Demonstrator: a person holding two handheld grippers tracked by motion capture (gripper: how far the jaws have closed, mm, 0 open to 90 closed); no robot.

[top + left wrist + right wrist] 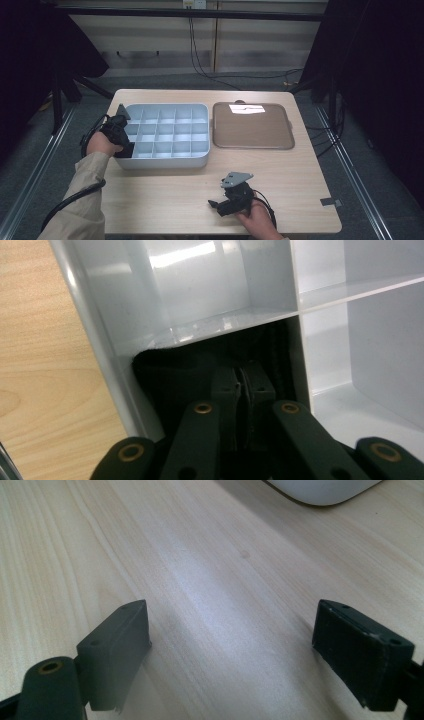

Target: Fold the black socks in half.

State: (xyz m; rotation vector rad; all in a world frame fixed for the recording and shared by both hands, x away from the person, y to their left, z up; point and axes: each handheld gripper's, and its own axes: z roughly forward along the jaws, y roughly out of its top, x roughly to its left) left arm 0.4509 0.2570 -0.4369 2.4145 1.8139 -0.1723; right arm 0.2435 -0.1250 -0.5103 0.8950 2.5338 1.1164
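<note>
Dipping into the compartment box [167,134], left tongs [242,390] pressed together.

Light falls from overhead, leaving a white glare patch on the brown lid [253,125] and bright streaks on the tray [200,270] walls. The room's sides are dark. Close up, the fingers [115,652] look soft and blurred; the tabletop [210,580] shows a pale sheen.

Near half of tabletop [175,200] is bare wood, free to pass. Back half blocked by divided tray [167,134] at left & flat lid [252,126] just beside it at right; thin strips free along edges.
</note>
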